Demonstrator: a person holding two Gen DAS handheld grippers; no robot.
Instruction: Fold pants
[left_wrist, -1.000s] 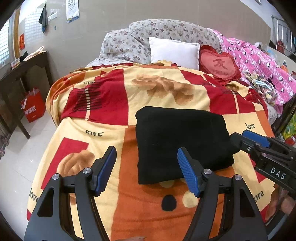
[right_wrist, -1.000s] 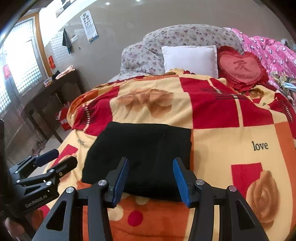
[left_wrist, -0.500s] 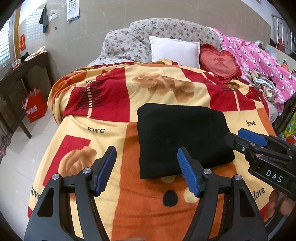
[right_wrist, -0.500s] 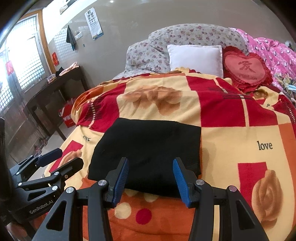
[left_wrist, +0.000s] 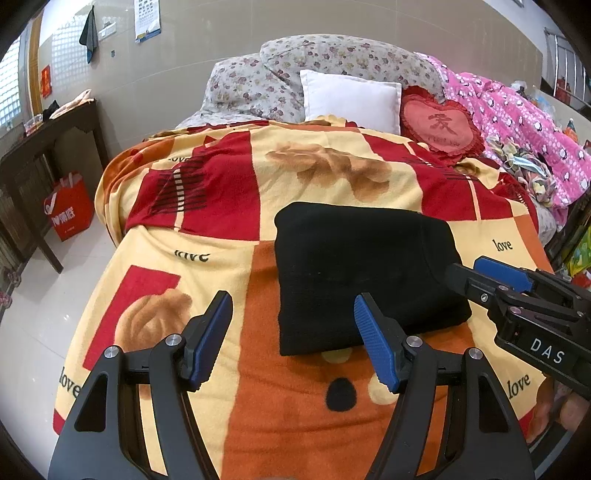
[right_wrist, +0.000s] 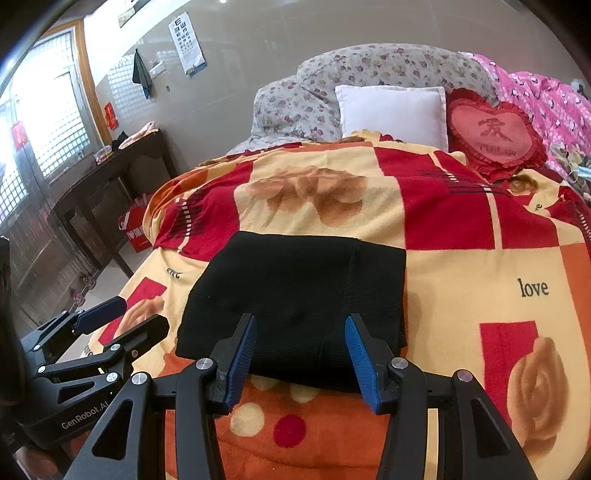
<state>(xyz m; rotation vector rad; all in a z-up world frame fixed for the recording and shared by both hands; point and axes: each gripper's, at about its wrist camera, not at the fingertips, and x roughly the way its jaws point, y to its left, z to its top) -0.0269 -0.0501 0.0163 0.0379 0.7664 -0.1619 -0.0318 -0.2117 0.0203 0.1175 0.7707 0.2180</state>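
The black pants (left_wrist: 364, 271) lie folded into a compact rectangle on the red, orange and yellow blanket (left_wrist: 229, 184); they also show in the right wrist view (right_wrist: 299, 295). My left gripper (left_wrist: 293, 334) is open and empty, held above the blanket just short of the pants' near left corner. My right gripper (right_wrist: 300, 349) is open and empty, just short of the pants' near edge. Each gripper shows in the other's view: the right one (left_wrist: 476, 271) at the pants' right side, the left one (right_wrist: 131, 317) to the left of the pants.
A white pillow (left_wrist: 351, 99), a red heart cushion (left_wrist: 441, 127) and floral bedding (left_wrist: 332, 62) lie at the bed's head. Pink bedding (left_wrist: 517, 125) is piled on the right. A dark wooden table (left_wrist: 44, 147) and a red bag (left_wrist: 70, 206) stand on the floor to the left.
Both grippers have drawn back a little from the folded pants and risen slightly. The pants have not moved. Both grippers stay open.
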